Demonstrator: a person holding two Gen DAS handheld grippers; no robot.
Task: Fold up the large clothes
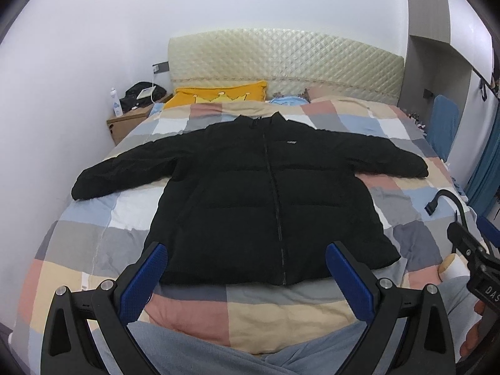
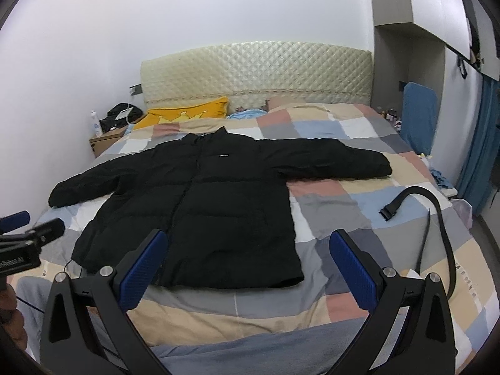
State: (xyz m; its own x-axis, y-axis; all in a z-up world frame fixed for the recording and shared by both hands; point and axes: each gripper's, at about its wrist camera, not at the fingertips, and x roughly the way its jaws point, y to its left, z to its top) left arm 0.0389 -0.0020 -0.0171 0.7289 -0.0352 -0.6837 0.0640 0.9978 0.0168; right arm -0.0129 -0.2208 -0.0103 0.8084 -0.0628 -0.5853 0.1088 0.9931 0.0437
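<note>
A black puffer jacket (image 1: 250, 193) lies flat and zipped on the checked bedspread (image 1: 93, 218), collar toward the headboard, both sleeves spread out sideways. It also shows in the right wrist view (image 2: 218, 200). My left gripper (image 1: 247, 253) is open and empty, held above the jacket's hem at the foot of the bed. My right gripper (image 2: 247, 243) is open and empty, over the hem's right corner. The right gripper's body shows at the right edge of the left wrist view (image 1: 472, 250).
A black strap with a buckle (image 2: 390, 209) lies on the bedspread (image 2: 359, 218) right of the jacket. A yellow pillow (image 1: 218, 93) and a quilted headboard (image 1: 281, 62) are at the far end. A wooden nightstand (image 1: 125, 125) stands at left. My grey-trousered legs (image 1: 234, 350) are nearest the camera.
</note>
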